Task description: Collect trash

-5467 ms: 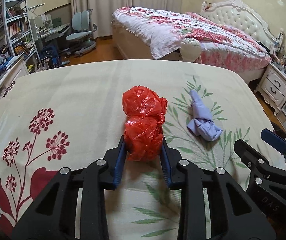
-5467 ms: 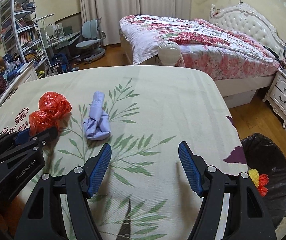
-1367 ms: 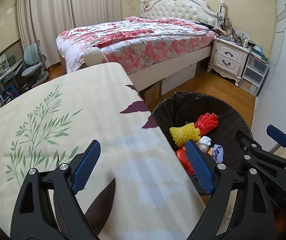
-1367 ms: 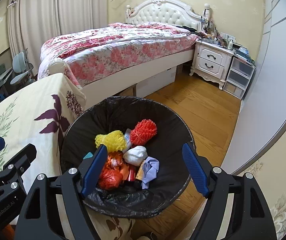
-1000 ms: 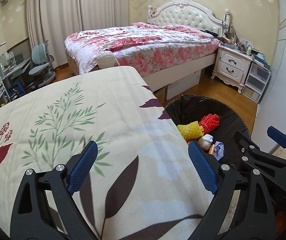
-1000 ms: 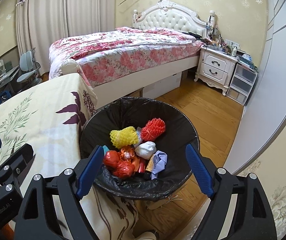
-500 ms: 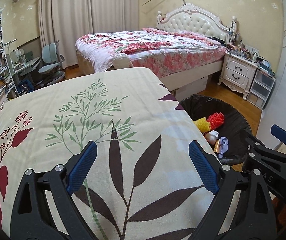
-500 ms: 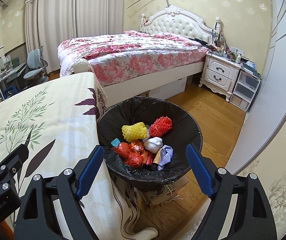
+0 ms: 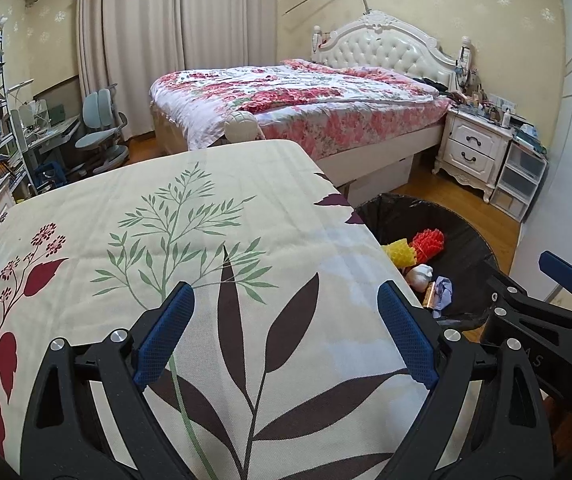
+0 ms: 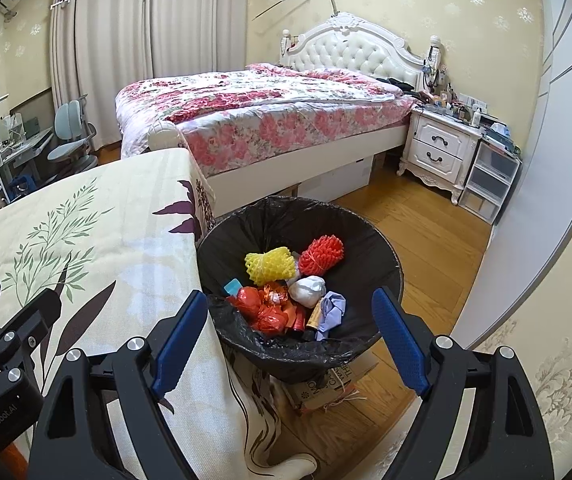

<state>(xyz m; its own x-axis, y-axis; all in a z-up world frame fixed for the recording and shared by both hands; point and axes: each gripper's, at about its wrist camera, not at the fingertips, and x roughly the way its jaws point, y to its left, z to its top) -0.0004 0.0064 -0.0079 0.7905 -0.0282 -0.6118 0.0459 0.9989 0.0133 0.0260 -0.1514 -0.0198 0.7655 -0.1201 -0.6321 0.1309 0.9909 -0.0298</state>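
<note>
Both hand-held grippers empty, trash already down in the bin.

Left hand-held gripper [image 9: 283,330] held with jaws wide apart, nothing between them, over the leaf-printed cloth of the worktop [image 9: 165,216] — no trash seen on the visible cloth. Right hand-held gripper [image 10: 290,330] likewise spread wide and empty, poised just short of the black-lined bin [image 10: 366,224], ahead and below. Inside the bin: yellow foam net [image 10: 269,266], red foam net [image 10: 322,256], white wad [image 10: 308,290], lilac cloth [image 10: 332,310] and crumpled red bag [image 10: 261,308], all ahead of the right jaws, and ahead-right of the left ones. Right hand judged nearer the bin; collection judged finished, or nearly so.
</note>
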